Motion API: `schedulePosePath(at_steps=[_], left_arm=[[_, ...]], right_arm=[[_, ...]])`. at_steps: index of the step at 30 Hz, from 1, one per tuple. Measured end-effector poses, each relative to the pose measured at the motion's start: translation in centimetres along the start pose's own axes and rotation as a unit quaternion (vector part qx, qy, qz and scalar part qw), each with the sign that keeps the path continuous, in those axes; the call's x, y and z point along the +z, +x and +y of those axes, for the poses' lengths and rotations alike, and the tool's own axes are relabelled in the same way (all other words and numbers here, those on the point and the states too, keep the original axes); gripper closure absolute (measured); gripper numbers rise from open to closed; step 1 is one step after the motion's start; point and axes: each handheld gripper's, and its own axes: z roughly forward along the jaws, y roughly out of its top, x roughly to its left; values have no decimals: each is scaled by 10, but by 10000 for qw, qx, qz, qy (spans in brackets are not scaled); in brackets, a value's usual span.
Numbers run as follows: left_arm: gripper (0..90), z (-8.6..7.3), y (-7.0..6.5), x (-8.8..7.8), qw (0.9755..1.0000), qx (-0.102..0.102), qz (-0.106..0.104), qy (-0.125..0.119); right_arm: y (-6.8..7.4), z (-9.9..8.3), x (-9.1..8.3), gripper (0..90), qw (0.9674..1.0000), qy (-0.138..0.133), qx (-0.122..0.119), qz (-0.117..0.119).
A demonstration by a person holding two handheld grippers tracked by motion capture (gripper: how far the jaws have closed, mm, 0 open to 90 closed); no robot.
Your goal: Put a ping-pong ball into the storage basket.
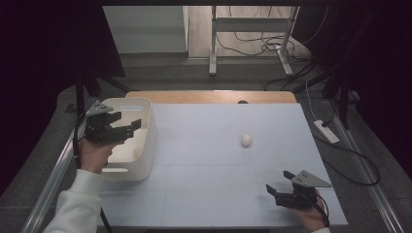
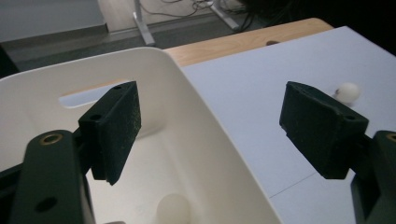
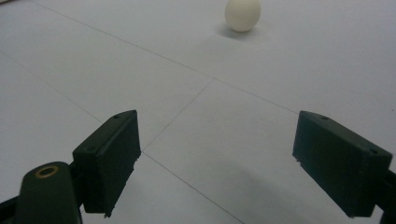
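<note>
Looking down in the high view: left tool (image 1: pixel 127 127) hangs over the white bin (image 1: pixel 145 145), positioned for a drop.

Left gripper view: jaws apart, empty; one egg (image 2: pixel 173 210) lies inside.

Right gripper view: right tool (image 3: pixel 215 163) open, empty, aimed at the second egg (image 3: pixel 242 14) on the worktop (image 3: pixel 280 93).

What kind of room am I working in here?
Likely a lab or recording setup, not a home: a white-topped table ringed by dark curtains, loose cables on the floor, and a power strip beside it.
</note>
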Motion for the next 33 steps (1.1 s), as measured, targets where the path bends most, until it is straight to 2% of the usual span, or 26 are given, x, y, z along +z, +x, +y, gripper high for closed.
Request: schedulePosePath(at_steps=[5, 11, 18, 26, 29, 33], left_arm=[[207, -2, -8, -2, 9996, 61, -252, -133], [205, -3, -16, -6, 9986, 170, -442, -238], [202, -7, -22, -6, 9970, 120, -688, -332], [202, -11, -25, -4, 9956, 59, -851, -382], [202, -12, -27, -4, 9941, 13, -997, -419], [201, -12, -31, -5, 9935, 57, -1051, -434]], right_arm=[[0, 0, 0, 151, 10000, -6, -3, 2], [0, 0, 0, 151, 10000, -2, -1, 4], [0, 0, 0, 150, 10000, -9, -10, 3], [0, 0, 0, 151, 10000, -2, -31, -13], [0, -1, 0, 151, 10000, 3, -26, -18], [0, 0, 0, 151, 10000, -7, -23, -6]])
